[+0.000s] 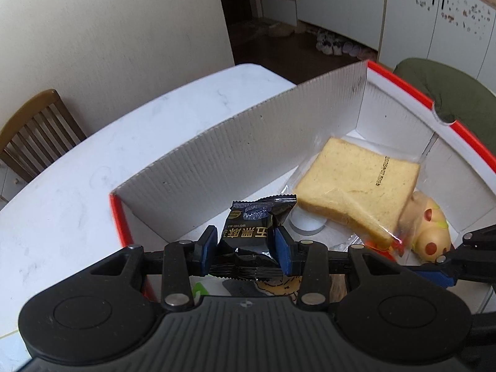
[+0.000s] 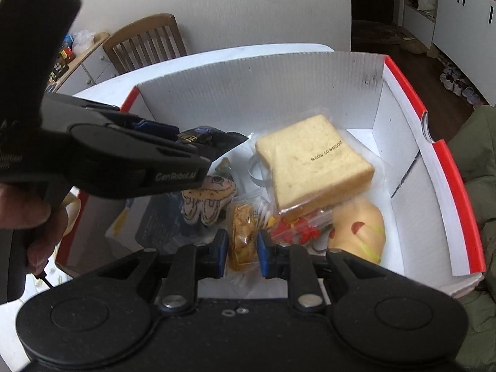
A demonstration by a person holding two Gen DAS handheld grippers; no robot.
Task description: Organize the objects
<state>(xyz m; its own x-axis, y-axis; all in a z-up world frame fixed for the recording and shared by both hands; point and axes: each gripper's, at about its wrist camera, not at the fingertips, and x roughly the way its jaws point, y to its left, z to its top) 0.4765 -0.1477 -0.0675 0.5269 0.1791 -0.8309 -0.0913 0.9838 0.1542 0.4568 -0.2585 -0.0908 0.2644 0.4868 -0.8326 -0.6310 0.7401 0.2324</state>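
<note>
My left gripper [image 1: 245, 241] is shut on a black snack packet [image 1: 248, 232] with gold characters, held above the near left part of a red-and-white cardboard box [image 1: 248, 130]. From the right wrist view the same gripper [image 2: 186, 145] and black packet [image 2: 210, 138] hang over the box's left half. My right gripper [image 2: 242, 252] is shut on a clear-wrapped golden pastry [image 2: 243, 238] above the box's near side. Inside the box [image 2: 263, 86] lie a wrapped slice of bread [image 2: 313, 167], a yellow toy with red spots [image 2: 359, 226] and a cream plush [image 2: 207, 198].
The box stands on a white table [image 1: 93, 155]. A wooden chair [image 1: 34, 133] stands beyond the table's left edge, against a cream wall. A green cushion [image 1: 449, 93] lies behind the box's far right side. A hand [image 2: 28, 217] holds the left gripper's handle.
</note>
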